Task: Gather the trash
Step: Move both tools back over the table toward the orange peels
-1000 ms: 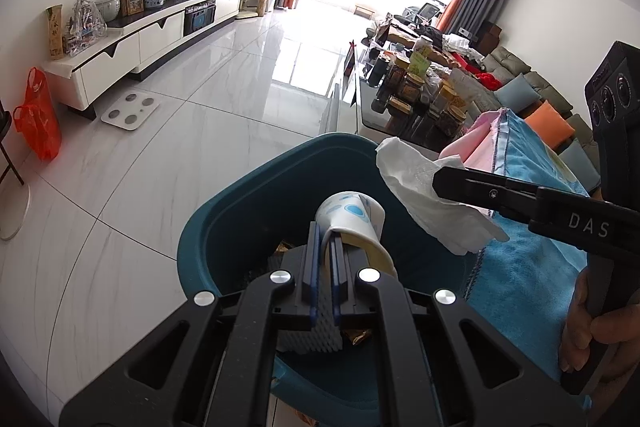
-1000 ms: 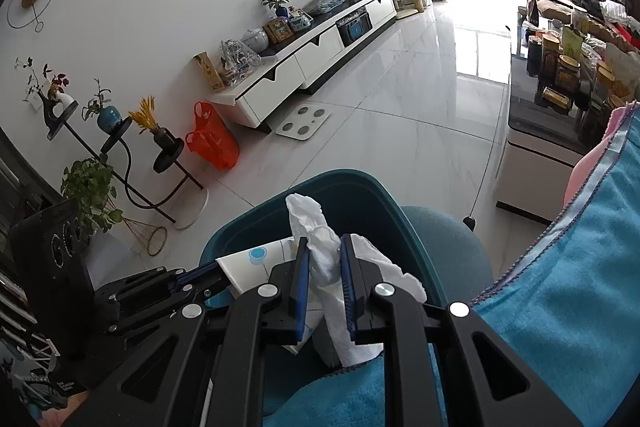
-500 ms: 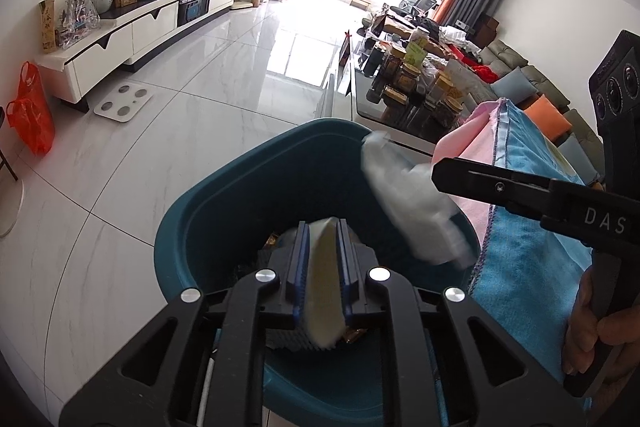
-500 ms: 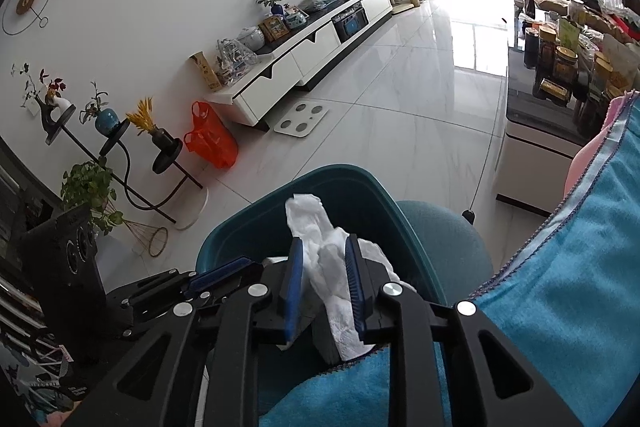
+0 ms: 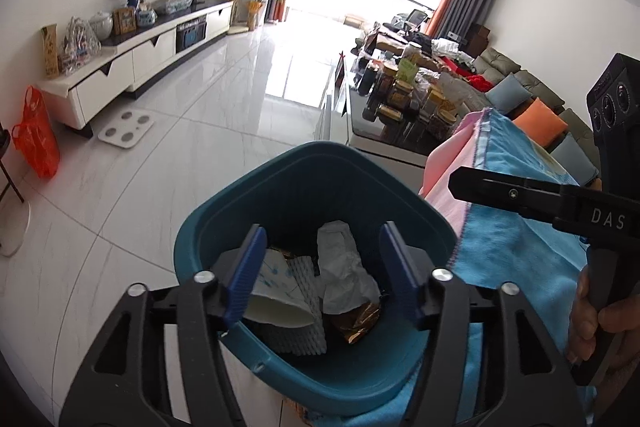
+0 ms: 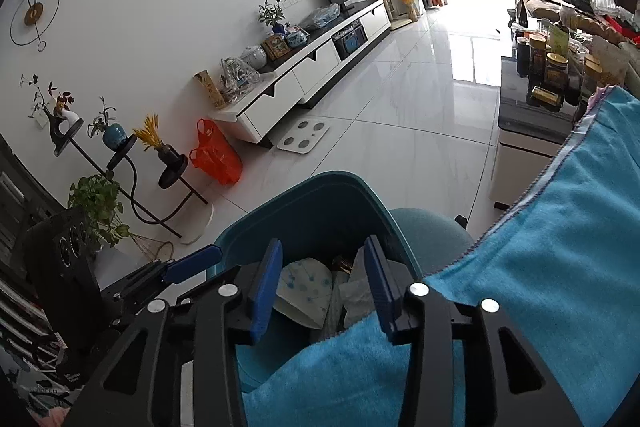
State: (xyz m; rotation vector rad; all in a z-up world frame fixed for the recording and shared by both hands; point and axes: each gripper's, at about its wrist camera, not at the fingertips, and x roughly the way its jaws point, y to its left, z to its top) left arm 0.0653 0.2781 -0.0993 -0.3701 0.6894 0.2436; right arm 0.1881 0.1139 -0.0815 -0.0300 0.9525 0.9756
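A teal trash bin [image 5: 280, 187] [image 6: 316, 203] stands below both grippers. Inside it lie a white paper cup with blue dots [image 5: 276, 291] [image 6: 306, 285], a crumpled white tissue [image 5: 344, 267] [image 6: 356, 297], a white foam sleeve [image 5: 306, 331] and a gold wrapper [image 5: 358, 319]. My left gripper [image 5: 322, 271] hangs over the bin mouth, its jaws opening and nothing between the blue pads. My right gripper [image 6: 320, 287] is also above the bin, jaws opening and empty. The right gripper's side shows in the left wrist view as a black finger [image 5: 520, 193], held by a hand [image 5: 600, 323].
A blue towel [image 5: 516, 239] [image 6: 560, 247] over a pink cloth [image 5: 448, 179] covers the surface right of the bin. Behind it stands a low table crowded with jars [image 5: 404, 95]. On the tiled floor are a white scale [image 5: 126, 129], an orange bag [image 5: 36, 139] and a plant stand [image 6: 132, 167].
Both grippers opened. The paper cup dropped from the left gripper and the tissue from the right gripper; both now lie in the bin.
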